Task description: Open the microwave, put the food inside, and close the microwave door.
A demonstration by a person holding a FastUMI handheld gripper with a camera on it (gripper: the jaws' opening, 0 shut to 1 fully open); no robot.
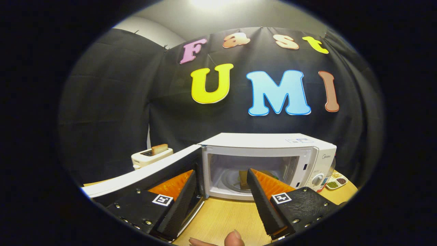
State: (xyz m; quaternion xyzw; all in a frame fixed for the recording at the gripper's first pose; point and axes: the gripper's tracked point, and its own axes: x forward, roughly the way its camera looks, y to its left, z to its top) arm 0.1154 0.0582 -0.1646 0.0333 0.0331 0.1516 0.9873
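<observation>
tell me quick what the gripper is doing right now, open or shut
Gripper: open, fingers spread wide, nothing between them; it sits in front of the open microwave, with the door swung out beside the left finger.

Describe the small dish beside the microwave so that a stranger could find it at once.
Start at the white microwave, whose door stands open. On the wooden table, past the side with the dial, lies a white divided dish with green and dark fillings. The gripper is open.

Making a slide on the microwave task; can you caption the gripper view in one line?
Open gripper faces the microwave, whose door is swung open, food already on the turntable inside.
</observation>
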